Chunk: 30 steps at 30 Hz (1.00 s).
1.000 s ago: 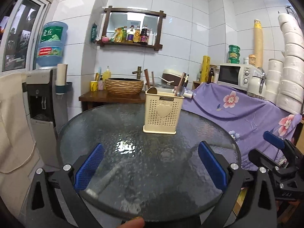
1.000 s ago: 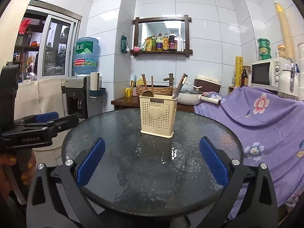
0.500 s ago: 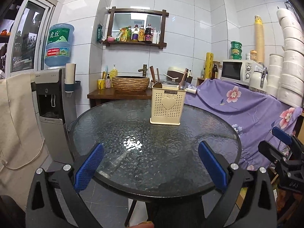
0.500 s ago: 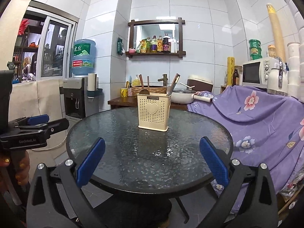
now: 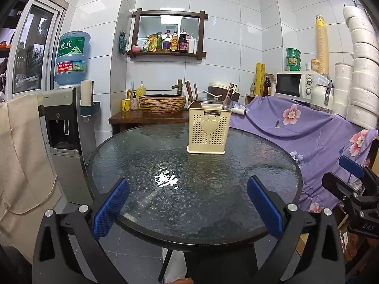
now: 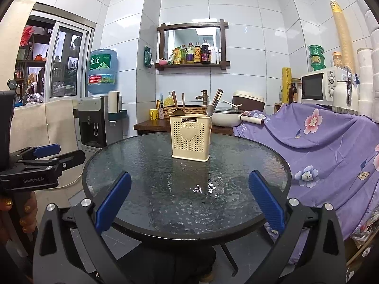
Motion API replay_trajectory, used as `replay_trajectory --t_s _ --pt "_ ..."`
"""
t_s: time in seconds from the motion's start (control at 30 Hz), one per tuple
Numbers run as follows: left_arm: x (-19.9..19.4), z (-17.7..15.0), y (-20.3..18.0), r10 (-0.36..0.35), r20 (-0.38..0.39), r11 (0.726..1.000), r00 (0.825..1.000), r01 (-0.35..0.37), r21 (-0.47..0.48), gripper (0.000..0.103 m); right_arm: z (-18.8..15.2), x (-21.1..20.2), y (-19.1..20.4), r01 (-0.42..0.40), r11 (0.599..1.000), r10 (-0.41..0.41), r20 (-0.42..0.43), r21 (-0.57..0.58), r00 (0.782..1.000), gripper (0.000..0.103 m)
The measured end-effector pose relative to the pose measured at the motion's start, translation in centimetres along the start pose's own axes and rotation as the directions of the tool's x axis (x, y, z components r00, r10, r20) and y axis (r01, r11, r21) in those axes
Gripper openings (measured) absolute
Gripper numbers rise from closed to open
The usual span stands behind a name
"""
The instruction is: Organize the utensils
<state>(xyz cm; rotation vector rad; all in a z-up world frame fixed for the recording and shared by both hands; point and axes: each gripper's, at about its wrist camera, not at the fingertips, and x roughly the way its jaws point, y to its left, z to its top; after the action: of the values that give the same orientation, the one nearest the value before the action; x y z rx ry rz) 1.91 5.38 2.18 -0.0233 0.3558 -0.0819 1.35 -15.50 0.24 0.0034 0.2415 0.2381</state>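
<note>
— Where is the utensil holder (image 5: 208, 131) being kept?

— It is being left standing upright on the round glass bench (image 5: 146, 165), toward the far side, with nothing touching it. A wooden spoon (image 5: 195, 104), a metal spoon (image 5: 225, 104) and chopsticks (image 5: 230, 90) are being held inside it, handles and bowls sticking out above the rim.

— And the grippers?

— The left gripper (image 5: 187, 209) is being held wide apart near the bench's near edge, with nothing between its blue pads (image 5: 110, 207). The right gripper (image 6: 189, 206) is being held just as wide, also gripping nothing, well short of the holder (image 6: 190, 137). In the right wrist view the left gripper (image 6: 59, 156) is being seen at the left, off the bench (image 6: 142, 177).
</note>
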Motion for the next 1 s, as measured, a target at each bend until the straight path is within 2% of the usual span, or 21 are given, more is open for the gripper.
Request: replay_trajectory --t_s 1.0 --pt "0.48 -0.21 0.06 0.008 -0.011 1.0 1.0 -0.008 0.002 0.097 -0.11 0.26 -0.39 0.013 1.0 -0.013 -0.002 -0.002 1.0 0.098"
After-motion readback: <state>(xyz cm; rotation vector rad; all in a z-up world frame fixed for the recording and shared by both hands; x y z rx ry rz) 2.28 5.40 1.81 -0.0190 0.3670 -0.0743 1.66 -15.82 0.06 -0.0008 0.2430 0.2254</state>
